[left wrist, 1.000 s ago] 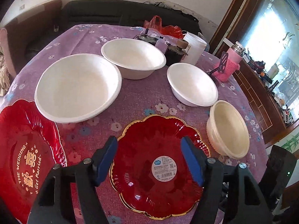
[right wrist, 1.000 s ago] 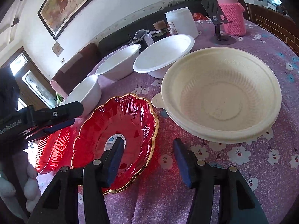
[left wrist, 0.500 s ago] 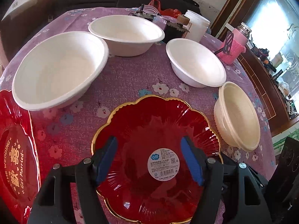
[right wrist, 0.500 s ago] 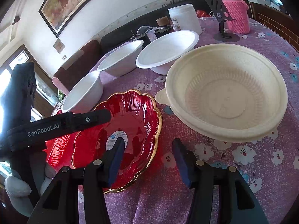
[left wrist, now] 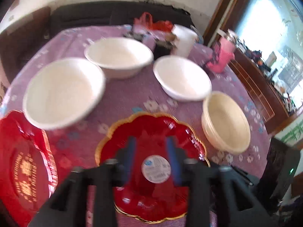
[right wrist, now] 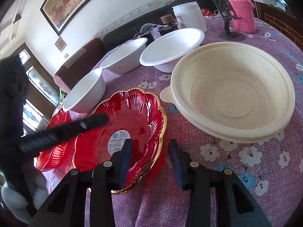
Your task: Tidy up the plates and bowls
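Plates and bowls are spread over a table [right wrist: 255, 179] with a purple flowered cloth. A round white sticker with small print, too tiny to be read, is stuck in the middle of the red gold-rimmed plate [right wrist: 136, 113]. Gold writing is seen on the second red plate [left wrist: 24, 160], but it is blurred. The left gripper [left wrist: 150, 147] is held over the gold-rimmed plate; its fingers are half open and closing, with nothing gripped. The right gripper [right wrist: 149, 151] is closing too, with that plate's rim between its blue fingers [right wrist: 126, 158], not yet squeezed. The cream bowl [right wrist: 233, 90] sits just beside.
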`<state>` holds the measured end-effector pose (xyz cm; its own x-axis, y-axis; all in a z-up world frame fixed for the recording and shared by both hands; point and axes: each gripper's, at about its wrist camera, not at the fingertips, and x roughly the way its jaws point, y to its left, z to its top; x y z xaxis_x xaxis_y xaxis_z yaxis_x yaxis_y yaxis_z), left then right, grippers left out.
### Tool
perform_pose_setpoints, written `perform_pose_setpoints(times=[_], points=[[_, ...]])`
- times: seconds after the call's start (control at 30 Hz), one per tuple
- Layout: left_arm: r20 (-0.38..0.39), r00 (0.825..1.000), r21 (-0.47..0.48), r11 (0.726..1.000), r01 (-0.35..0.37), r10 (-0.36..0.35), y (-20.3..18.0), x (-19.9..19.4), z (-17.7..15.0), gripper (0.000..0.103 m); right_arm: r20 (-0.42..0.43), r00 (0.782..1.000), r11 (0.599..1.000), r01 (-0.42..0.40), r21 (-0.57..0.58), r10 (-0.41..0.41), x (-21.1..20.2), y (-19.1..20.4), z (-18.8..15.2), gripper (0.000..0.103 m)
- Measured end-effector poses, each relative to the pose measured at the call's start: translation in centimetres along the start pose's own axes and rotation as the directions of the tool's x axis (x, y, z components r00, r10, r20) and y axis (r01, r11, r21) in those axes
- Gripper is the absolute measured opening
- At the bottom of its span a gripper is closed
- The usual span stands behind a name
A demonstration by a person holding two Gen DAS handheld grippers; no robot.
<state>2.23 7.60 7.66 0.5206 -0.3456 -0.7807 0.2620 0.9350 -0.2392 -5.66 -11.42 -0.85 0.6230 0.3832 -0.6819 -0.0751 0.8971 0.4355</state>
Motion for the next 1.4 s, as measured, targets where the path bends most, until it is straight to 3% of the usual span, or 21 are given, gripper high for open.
perform_pose_setpoints(times=[0.03, 0.3, 0.67, 0.77, 0.9, 0.97, 1.07, 1.4], points=[[0.014, 1.0, -0.018, 1.0, -0.012, 0.012, 0.6, -0.3, 0.3, 0.063, -0.001, 1.0, 1.0, 0.001, -0.001, -0.001, 0.0, 0.0, 0.0, 0.043], [-0.114, 0.993, -0.091, 0.995, -0.031, 0.021, 3.4, 3.4, 0.2, 0.063, 0.001, 1.0, 1.0, -0.008, 0.01, 0.008, 0.0, -0.2, 0.1, 0.043], [-0.142, 0.987, 0.02, 0.997, -0.079, 0.081, 1.5, 4.6, -0.1, 0.063, -0.007, 0.999, 0.999, -0.033, 0.011, 0.033, 0.2, -0.1, 0.0, 0.043], [-0.213, 0.975, 0.02, 0.998, -0.059, 0.062, 1.2, 5.9, -0.7, 0.063, -0.013, 0.999, 0.999, -0.034, 0.0, 0.034, 0.2, 0.2, 0.0, 0.044], [-0.182, 0.976, 0.052, 0.992, -0.111, 0.118, 0.3, 5.5, -1.3, 0.06, -0.006, 1.0, 1.0, -0.029, 0.01, 0.029, 0.1, 0.0, -0.1, 0.043], [-0.168, 0.977, 0.022, 0.991, -0.132, 0.134, 0.7, 5.1, -1.4, 0.049, -0.001, 1.0, 0.999, -0.014, 0.034, 0.014, 0.0, -0.4, -0.1, 0.033], [-0.159, 0.982, -0.036, 0.993, -0.111, 0.104, 1.8, 4.4, -1.6, 0.036, 0.0, 1.0, 0.997, -0.022, 0.08, 0.022, -0.2, -1.4, 0.0, 0.021], [-0.056, 0.998, -0.148, 0.989, -0.002, -0.007, 2.7, 0.0, -3.0, 0.035, 0.067, 0.992, 0.987, -0.118, 0.109, 0.112, -1.8, -1.7, 0.3, 0.019]])
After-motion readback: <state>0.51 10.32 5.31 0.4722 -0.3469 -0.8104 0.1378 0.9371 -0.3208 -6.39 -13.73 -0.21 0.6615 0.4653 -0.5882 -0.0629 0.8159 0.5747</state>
